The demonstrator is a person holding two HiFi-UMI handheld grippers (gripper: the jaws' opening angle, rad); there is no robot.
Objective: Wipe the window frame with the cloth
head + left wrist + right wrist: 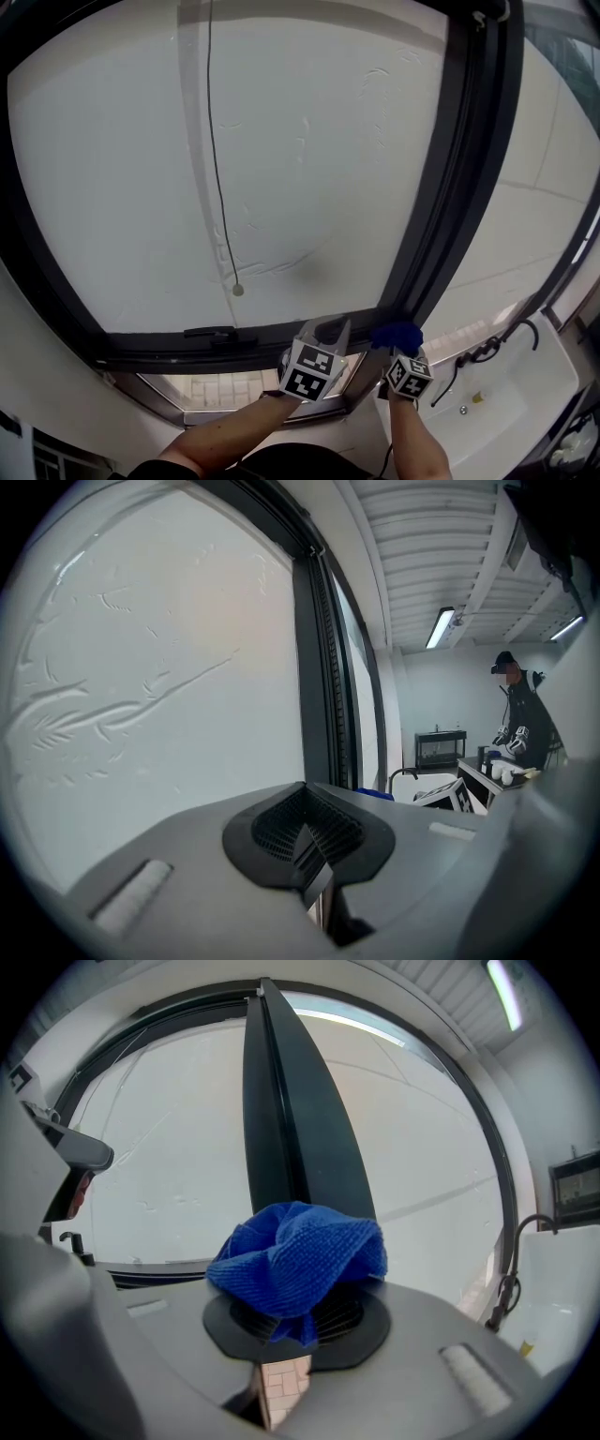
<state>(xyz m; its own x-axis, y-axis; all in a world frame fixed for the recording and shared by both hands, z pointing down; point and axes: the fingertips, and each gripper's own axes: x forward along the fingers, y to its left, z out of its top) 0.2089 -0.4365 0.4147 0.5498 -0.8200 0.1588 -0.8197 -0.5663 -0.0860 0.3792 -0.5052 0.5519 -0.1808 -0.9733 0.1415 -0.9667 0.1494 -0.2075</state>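
The blue cloth [300, 1255] is bunched in my right gripper [296, 1327], whose jaws are shut on it. In the head view the cloth [397, 336] sits at the foot of the dark upright window frame post [441, 225], where the post meets the bottom rail [187, 339]. In the right gripper view that post [291, 1119] rises straight behind the cloth. My left gripper [326, 330] is just left of the right one [400, 352], near the bottom rail. In its own view the left gripper [305, 841] is shut with nothing in it, beside the frame post [317, 667].
A thin pull cord [214, 141] with a bead [238, 291] hangs over the frosted pane [309, 169]. A white sink counter [511, 389] with a dark faucet [527, 328] lies low on the right. A person [521, 719] stands far back in the room.
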